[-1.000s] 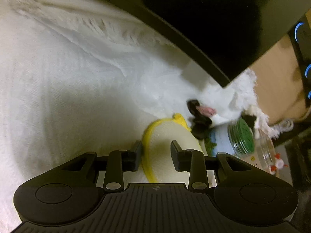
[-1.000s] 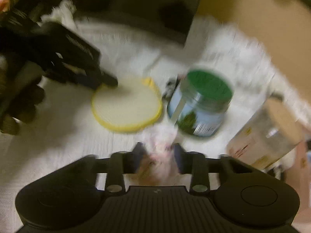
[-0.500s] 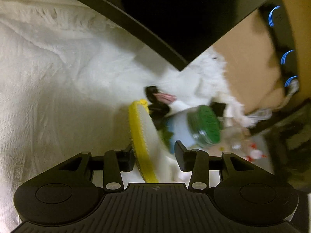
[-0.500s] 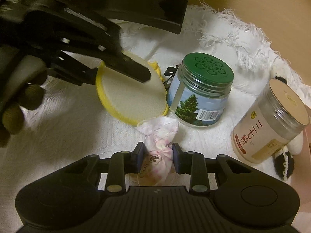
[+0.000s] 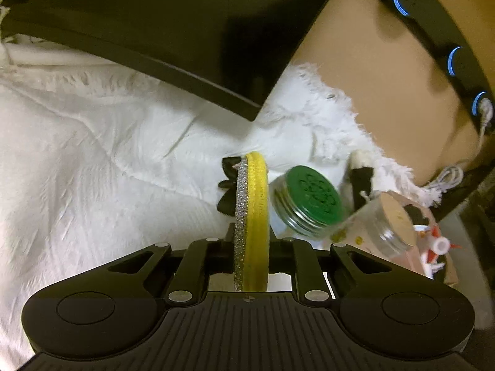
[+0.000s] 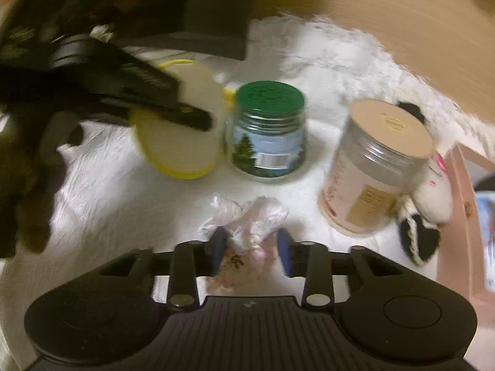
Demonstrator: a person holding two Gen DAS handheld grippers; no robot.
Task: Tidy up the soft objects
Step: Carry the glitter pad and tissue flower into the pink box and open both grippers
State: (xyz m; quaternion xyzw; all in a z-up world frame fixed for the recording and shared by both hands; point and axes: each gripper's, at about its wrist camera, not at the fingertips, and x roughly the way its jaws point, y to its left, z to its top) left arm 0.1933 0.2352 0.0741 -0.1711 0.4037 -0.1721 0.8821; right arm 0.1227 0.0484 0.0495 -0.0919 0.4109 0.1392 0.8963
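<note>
My left gripper (image 5: 251,247) is shut on a round yellow-rimmed pad (image 5: 252,216), held on edge above the white cloth (image 5: 92,170). In the right wrist view the same pad (image 6: 182,133) hangs tilted in the left gripper's black fingers (image 6: 173,108), beside a green-lidded jar (image 6: 267,130). My right gripper (image 6: 250,252) is open, its blue pads either side of a crumpled pink-white packet (image 6: 247,219) lying on the cloth.
A tan-lidded clear jar (image 6: 377,167) stands right of the green-lidded one. A black-and-white plush toy (image 6: 427,213) lies by a pink box (image 6: 464,204). A dark monitor (image 5: 173,24) overhangs the cloth's back. A small black bow (image 5: 227,185) lies behind the pad.
My left gripper has closed on the yellow pad and lifted it upright. My right gripper has opened and let go of the pink-white packet, which now rests on the cloth.
</note>
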